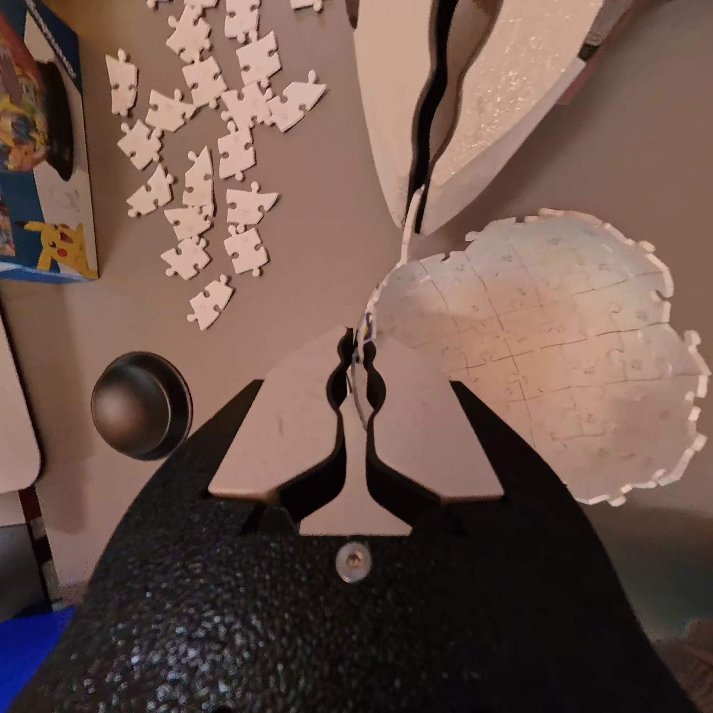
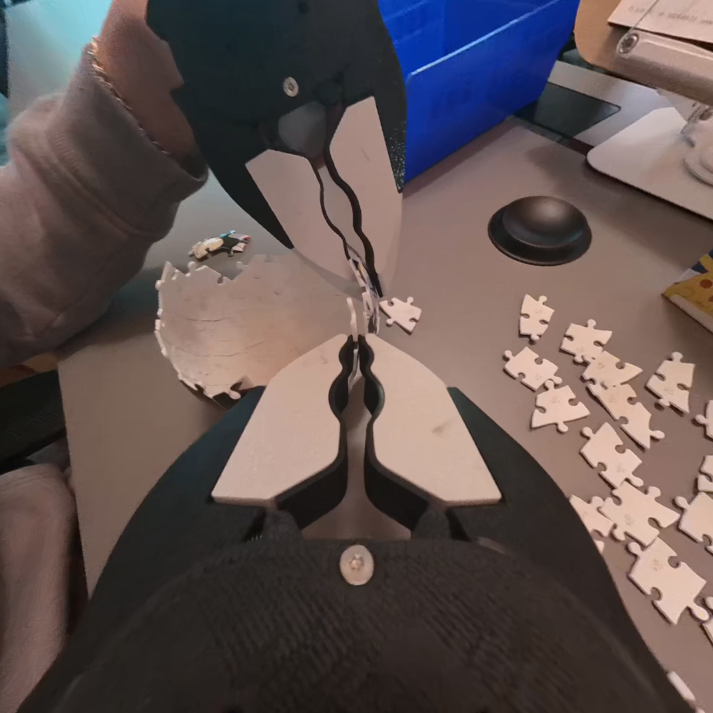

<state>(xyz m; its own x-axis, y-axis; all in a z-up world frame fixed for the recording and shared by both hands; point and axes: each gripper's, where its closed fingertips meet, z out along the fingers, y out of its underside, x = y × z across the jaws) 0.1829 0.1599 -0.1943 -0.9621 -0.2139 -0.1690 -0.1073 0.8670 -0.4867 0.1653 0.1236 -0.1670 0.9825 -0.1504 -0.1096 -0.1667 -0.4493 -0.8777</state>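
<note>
Two grippers, left gripper (image 1: 353,360) and right gripper (image 2: 357,357), fingers pinching curved puzzle shell (image 1: 559,366) rim (hollow side sideways), loose pieces (image 2: 602,389) nearby

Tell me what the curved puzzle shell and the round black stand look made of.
Curved puzzle shell: probably thin rigid plastic, matte white inside; it keeps a bowl curve and light glows through it. Round black stand: likely moulded plastic or metal, smooth satin black with soft highlights.

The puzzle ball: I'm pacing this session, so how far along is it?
Done: a curved shell of joined pieces, roughly a bowl. In hand: the left tool pinches the shell's rim, and the right tool grips a single piece at that rim. Left: many loose pieces lie white side up on the table.
</note>
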